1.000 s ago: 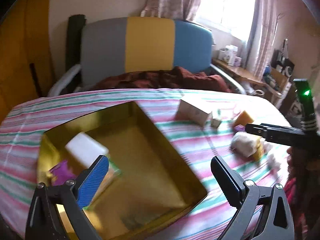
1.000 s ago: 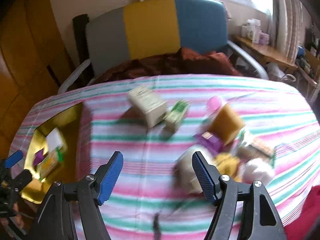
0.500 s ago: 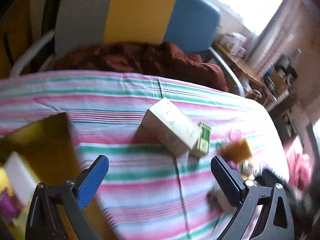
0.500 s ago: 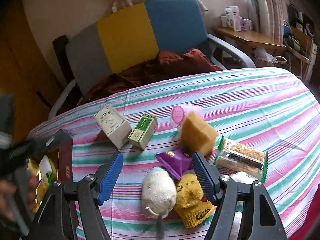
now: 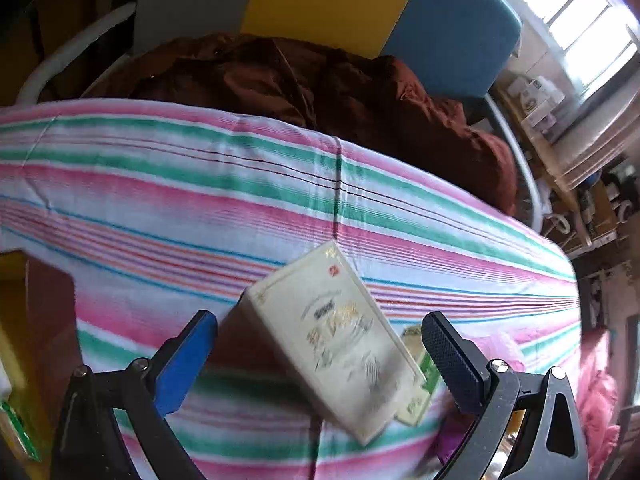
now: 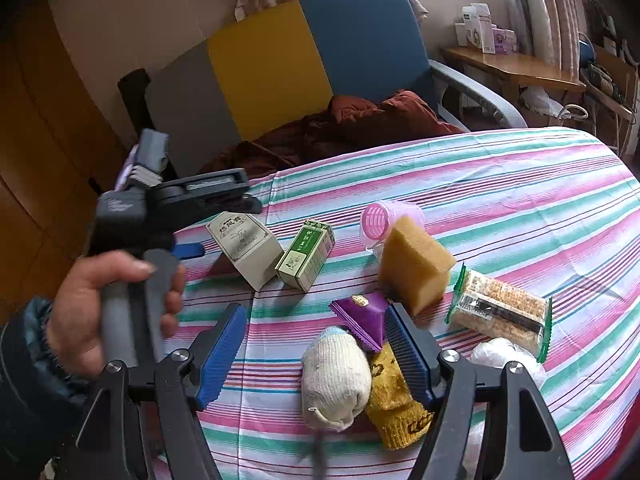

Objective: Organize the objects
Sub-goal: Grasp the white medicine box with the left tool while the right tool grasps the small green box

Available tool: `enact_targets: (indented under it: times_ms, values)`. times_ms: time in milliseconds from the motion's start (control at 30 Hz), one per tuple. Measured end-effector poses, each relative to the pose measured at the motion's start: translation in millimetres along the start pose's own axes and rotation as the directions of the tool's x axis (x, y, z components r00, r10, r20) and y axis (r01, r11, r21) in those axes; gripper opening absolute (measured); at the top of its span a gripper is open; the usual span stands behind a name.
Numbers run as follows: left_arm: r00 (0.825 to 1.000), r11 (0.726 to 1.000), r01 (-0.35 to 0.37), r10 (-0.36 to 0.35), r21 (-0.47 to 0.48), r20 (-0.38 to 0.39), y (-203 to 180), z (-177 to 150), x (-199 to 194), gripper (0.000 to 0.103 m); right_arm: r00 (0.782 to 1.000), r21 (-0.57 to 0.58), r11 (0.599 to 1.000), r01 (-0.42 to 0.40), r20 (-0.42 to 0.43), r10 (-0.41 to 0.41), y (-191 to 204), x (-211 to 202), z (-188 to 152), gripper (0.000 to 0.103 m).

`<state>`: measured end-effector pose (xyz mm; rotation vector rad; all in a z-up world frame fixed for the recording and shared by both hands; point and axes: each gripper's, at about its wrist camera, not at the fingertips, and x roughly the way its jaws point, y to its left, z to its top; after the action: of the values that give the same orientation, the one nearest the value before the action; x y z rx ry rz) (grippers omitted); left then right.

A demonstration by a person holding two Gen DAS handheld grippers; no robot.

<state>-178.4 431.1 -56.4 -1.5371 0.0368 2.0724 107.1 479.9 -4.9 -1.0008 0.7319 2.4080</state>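
Note:
My left gripper [image 5: 320, 354] is open and empty, its fingers either side of a cream box [image 5: 340, 344] that lies on the striped cloth, with a green box [image 5: 420, 376] beside it. The right wrist view shows the same cream box [image 6: 245, 245] and green box [image 6: 307, 255], with the left gripper [image 6: 192, 220] held just left of them. My right gripper [image 6: 316, 354] is open and empty above a white sock [image 6: 336, 380], a yellow sock [image 6: 394, 400] and a purple packet [image 6: 366, 318].
A yellow sponge [image 6: 414, 266], pink cup [image 6: 386, 220] and snack bar pack [image 6: 500, 312] lie on the striped table [image 6: 520, 184]. The gold box edge [image 5: 16, 344] is at the left. A chair with a brown cloth [image 6: 340, 128] stands behind.
My left gripper moved right, from over the gold box to the cream box. My right gripper moved back and right, over the socks.

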Motion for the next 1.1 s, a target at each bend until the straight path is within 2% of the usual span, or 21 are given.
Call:
enact_targets:
  times_ms: [100,167,200,267,300,367,533,633,733,833,900,967,1033,1100]
  values:
    - [0.999,1.000,-0.016,0.017,0.021,-0.044,-3.6,2.2,14.9,0.102,1.000,0.011,1.000,0.004,-0.005,-0.003,-2.5,0.3,0.0,0.073]
    - [0.998,0.998,0.002,0.002,0.064,-0.067,-2.3,-1.2,20.1,0.091,1.000,0.015,1.000,0.006,-0.011,-0.006,-3.3,1.0,-0.2,0.073]
    - [0.998,0.996,0.023,-0.017,0.083,-0.066,-1.1,-2.2,19.3,0.087,1.000,0.015,1.000,0.007,-0.013,-0.007,-3.4,1.7,-0.3,0.073]
    - [0.998,0.989,0.048,-0.041,0.139,-0.056,3.3,-7.4,11.1,0.072,1.000,0.009,1.000,0.011,-0.018,-0.011,-2.4,3.2,-0.4,0.073]
    - [0.997,0.984,0.056,-0.048,0.168,-0.052,4.0,-10.9,6.2,0.068,1.000,0.005,1.000,0.014,-0.022,-0.014,-1.4,4.2,-0.8,0.073]
    - [0.999,0.969,0.047,-0.041,0.241,-0.031,5.7,-20.2,-5.1,0.058,0.999,-0.006,1.000,0.018,-0.031,-0.018,0.8,6.3,-1.9,0.073]
    - [0.999,0.932,0.050,-0.050,0.358,-0.008,9.9,-39.0,-21.1,0.054,0.996,-0.075,0.997,0.027,-0.081,-0.033,11.8,15.7,-2.3,0.073]
    - [0.996,0.917,0.076,-0.086,0.391,0.009,15.8,-48.3,-33.1,0.054,0.996,-0.211,0.977,0.033,-0.074,-0.050,28.4,18.9,8.1,0.073]
    - [0.988,0.909,0.119,-0.148,0.400,0.041,24.6,-56.6,-57.2,0.054,0.995,-0.381,0.924,0.028,-0.073,-0.060,46.8,29.7,23.9,0.073]
    - [0.979,0.898,0.139,-0.188,0.417,0.080,23.6,-56.9,-76.4,0.054,0.986,-0.523,0.852,0.015,-0.133,-0.100,60.7,55.3,38.3,0.073]
    - [0.971,0.894,0.157,-0.219,0.420,0.101,31.6,-59.5,-93.9,0.054,0.973,-0.627,0.779,0.014,-0.171,-0.154,70.8,76.3,43.0,0.079]
    - [0.964,0.892,0.177,-0.243,0.416,0.111,41.5,-61.5,-107.6,0.054,0.950,-0.708,0.706,-0.010,-0.228,-0.215,77.7,102.5,45.6,0.081]
    - [0.957,0.895,0.197,-0.265,0.401,0.120,53.5,-61.4,-119.0,0.054,0.930,-0.760,0.649,-0.011,-0.246,-0.272,79.3,121.6,46.8,0.084]
    - [0.951,0.897,0.213,-0.281,0.388,0.126,67.1,-62.7,-129.7,0.054,0.911,-0.784,0.620,-0.020,-0.270,-0.312,77.4,137.7,49.3,0.084]
